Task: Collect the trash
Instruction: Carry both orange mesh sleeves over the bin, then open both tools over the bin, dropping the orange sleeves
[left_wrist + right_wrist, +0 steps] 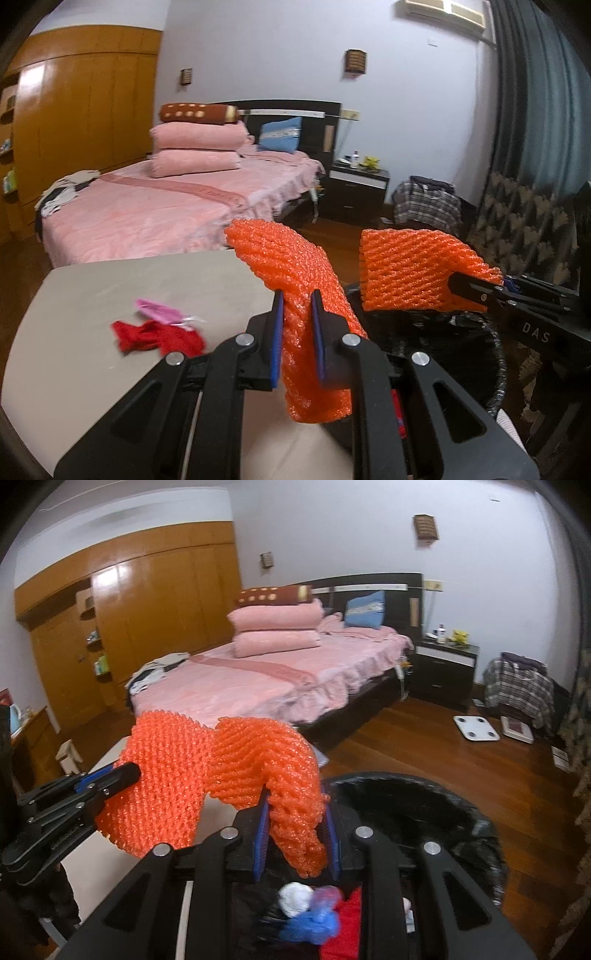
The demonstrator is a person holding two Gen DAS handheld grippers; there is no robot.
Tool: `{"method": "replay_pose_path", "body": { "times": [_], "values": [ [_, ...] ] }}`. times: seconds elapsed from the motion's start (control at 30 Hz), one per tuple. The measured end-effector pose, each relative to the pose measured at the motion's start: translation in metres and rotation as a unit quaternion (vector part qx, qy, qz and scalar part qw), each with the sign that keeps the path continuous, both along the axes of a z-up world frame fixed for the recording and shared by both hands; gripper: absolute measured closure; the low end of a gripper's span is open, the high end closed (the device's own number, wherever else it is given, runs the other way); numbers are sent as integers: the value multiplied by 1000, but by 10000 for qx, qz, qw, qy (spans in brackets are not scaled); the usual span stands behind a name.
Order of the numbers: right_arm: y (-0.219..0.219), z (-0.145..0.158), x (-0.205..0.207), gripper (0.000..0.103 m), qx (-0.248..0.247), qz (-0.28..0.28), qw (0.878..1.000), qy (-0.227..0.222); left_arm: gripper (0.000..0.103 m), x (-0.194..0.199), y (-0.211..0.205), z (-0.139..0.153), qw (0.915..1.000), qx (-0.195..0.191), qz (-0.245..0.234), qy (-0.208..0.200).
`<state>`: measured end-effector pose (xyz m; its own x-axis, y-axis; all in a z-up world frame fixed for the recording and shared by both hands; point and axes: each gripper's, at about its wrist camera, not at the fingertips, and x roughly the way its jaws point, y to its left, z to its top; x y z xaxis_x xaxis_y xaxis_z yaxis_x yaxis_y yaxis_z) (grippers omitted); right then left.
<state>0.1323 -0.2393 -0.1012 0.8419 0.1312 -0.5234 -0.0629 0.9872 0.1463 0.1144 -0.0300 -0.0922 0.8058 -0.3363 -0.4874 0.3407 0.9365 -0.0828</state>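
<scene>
Bedroom: beige table (110, 280) before pink bed (155, 206); both tools clamp orange foam nets.

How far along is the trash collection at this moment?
Partly done: the black-lined bin already holds white, blue and red scraps. In hand: the left gripper and right gripper each clamp an orange foam net near the bin. Left: a red scrap and pink wrapper on the table.

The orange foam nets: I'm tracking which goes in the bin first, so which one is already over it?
The orange foam net in the right gripper: it hangs over the black-lined bin. The left gripper's net is over the table edge.
</scene>
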Motion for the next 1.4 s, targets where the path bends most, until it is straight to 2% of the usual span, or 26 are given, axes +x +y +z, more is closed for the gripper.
{"method": "replay_pose_path", "body": {
  "times": [0.37, 0.6, 0.63, 0.67, 0.73, 0.77, 0.8, 0.87, 0.93, 0.97, 1.03, 1.07, 1.17, 1.4],
  "values": [
    [-57, -16, -11, 77, -163, -678, 9974, 161, 90, 10, -57, -15, 9984, 37, -552, 102],
    [-81, -31, -15, 77, -146, -909, 9953, 311, 88, 18, -87, -30, 9963, 160, -807, 232],
    [-83, -33, -14, 71, -153, -928, 9950, 336, 88, 19, -91, -33, 9959, 178, -845, 264],
    [-85, -35, -14, 69, -169, -964, 9945, 367, 85, 21, -95, -36, 9953, 177, -898, 309],
    [-88, -39, -13, 62, -192, -1027, 9937, 406, 70, 22, -100, -37, 9947, 170, -943, 368],
    [-88, -41, -14, 58, -199, -1055, 9933, 421, 58, 22, -101, -39, 9947, 160, -943, 380],
    [-90, -43, -14, 50, -208, -1100, 9928, 432, 53, 22, -101, -40, 9948, 148, -934, 378],
    [-92, -45, -15, 46, -204, -1130, 9924, 440, 47, 23, -99, -41, 9951, 160, -902, 382],
    [-94, -46, -15, 31, -215, -1156, 9921, 428, 41, 25, -92, -42, 9959, 154, -799, 386],
    [-94, -46, -16, 27, -216, -1166, 9921, 404, 38, 25, -89, -42, 9963, 153, -758, 384],
    [-92, -45, -16, 13, -229, -1159, 9924, 356, 31, 26, -80, -41, 9973, 173, -625, 356],
    [-90, -44, -16, 8, -237, -1154, 9925, 336, 25, 26, -74, -40, 9979, 187, -532, 322],
    [-85, -41, -15, 6, -215, -1059, 9937, 286, 17, 25, -57, -34, 9990, 189, -305, 252],
    [-55, -31, -6, 6, -115, -735, 9970, 197, 13, 21, -6, -21, 9994, 218, 248, 127]
  ]
}}
